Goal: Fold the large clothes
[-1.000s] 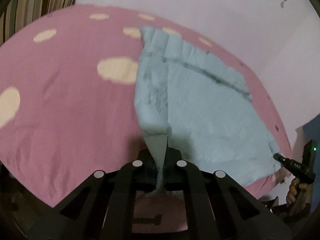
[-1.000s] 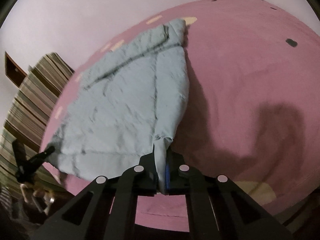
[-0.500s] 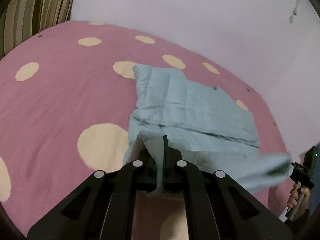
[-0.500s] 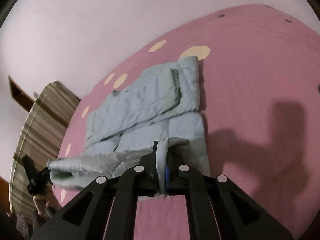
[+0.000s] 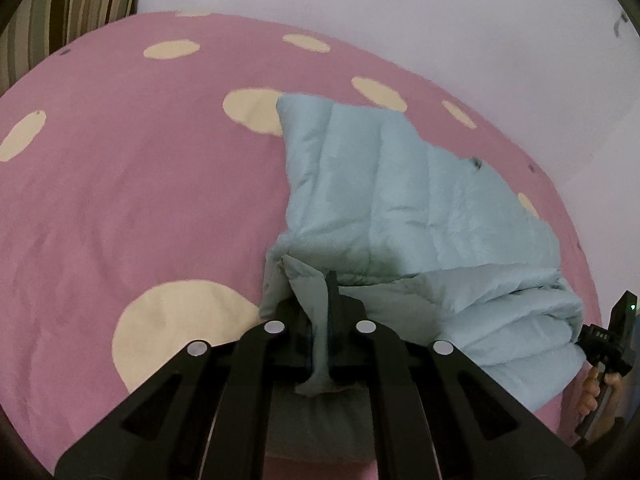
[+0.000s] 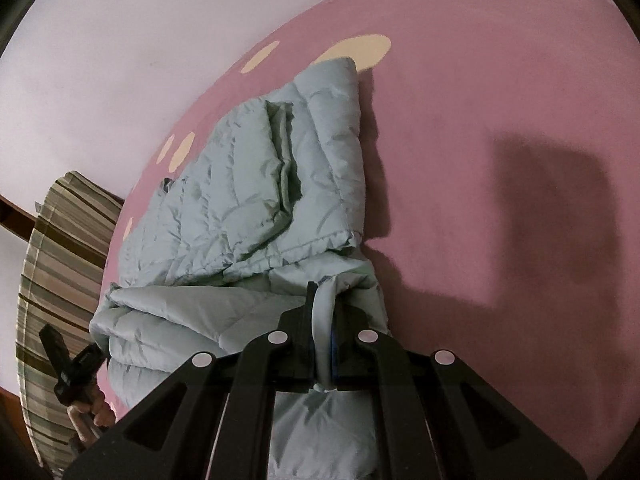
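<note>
The bed [image 5: 132, 208], covered with a pink sheet with cream spots, fills most of both views. A pale wall [image 5: 400, 20] stands behind it and a striped cushion [image 6: 60, 264] lies at its far end.

The task's thing, a pale blue quilted coat [image 5: 384, 200], lies on the sheet near the bed's near edge. Its far part rests flat. Its near part is doubled up toward the far part and forms a thick roll along the front, seen in both views.

The step in hand is the fold of the near edge over the body of the coat. Judged from the lie of the cloth, the fold is laid about halfway and is not yet flattened.

The left tongs [image 5: 320, 300] grip one corner of the near edge; a flap of blue cloth shows between the jaws, which are beginning to part. The right tongs [image 6: 324, 312] are clamped tight on the opposite corner, with cloth pinched between the pads.

The next move calls for both corners to be set down level with each other on the flat part, edges in line, before release. Uneven release is likely to leave the roll skewed. The padded cloth is springy, so it probably needs pressing down to hold the fold.
</note>
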